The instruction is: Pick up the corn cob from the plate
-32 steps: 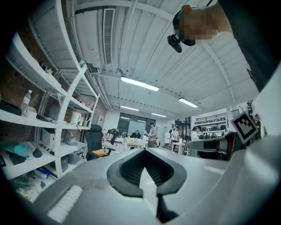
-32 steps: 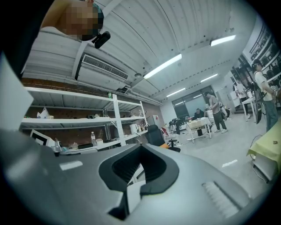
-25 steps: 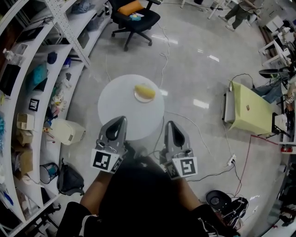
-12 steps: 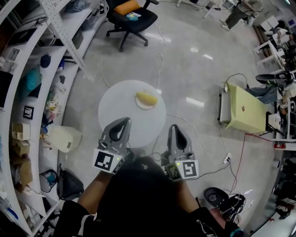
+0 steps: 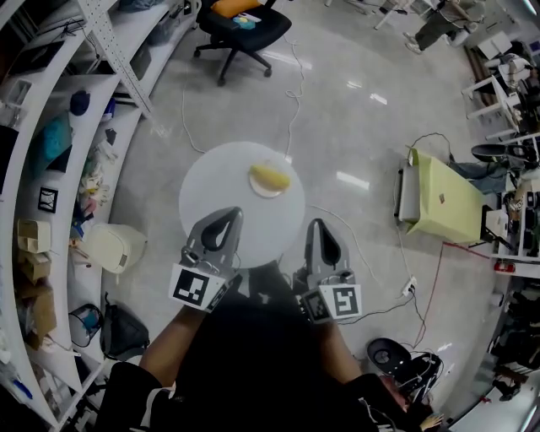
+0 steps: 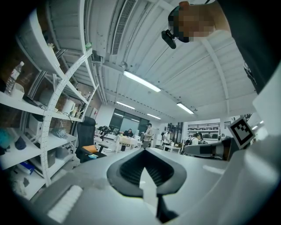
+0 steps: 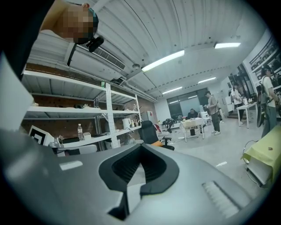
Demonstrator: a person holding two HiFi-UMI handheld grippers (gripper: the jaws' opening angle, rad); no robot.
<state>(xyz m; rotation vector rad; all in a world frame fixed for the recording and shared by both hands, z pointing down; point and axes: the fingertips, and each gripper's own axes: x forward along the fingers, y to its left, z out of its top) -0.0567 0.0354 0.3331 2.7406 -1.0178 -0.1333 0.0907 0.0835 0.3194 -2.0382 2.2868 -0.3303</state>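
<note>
A yellow corn cob [image 5: 271, 176] lies on a small white plate [image 5: 262, 191] at the far right side of a round white table [image 5: 221, 190]. My left gripper [image 5: 229, 213] hovers over the table's near edge, jaws together with nothing in them. My right gripper [image 5: 316, 224] is level with it, just off the table's near right rim, also shut and empty. Both are well short of the plate. In the left gripper view [image 6: 142, 150] and the right gripper view [image 7: 141, 146] the closed jaws point level into the room. Neither shows the corn.
White shelving [image 5: 51, 126] full of items runs down the left. A black office chair [image 5: 240, 21] with an orange cushion stands beyond the table. A yellow-green box [image 5: 443, 198] sits to the right. Cables [image 5: 371, 253] trail over the floor. A white bin [image 5: 114, 245] and a black bag [image 5: 118, 333] stand left.
Both grippers have come a little closer to the table together with the person. The plate now lies nearer to them. Both pairs of jaws stayed closed.
</note>
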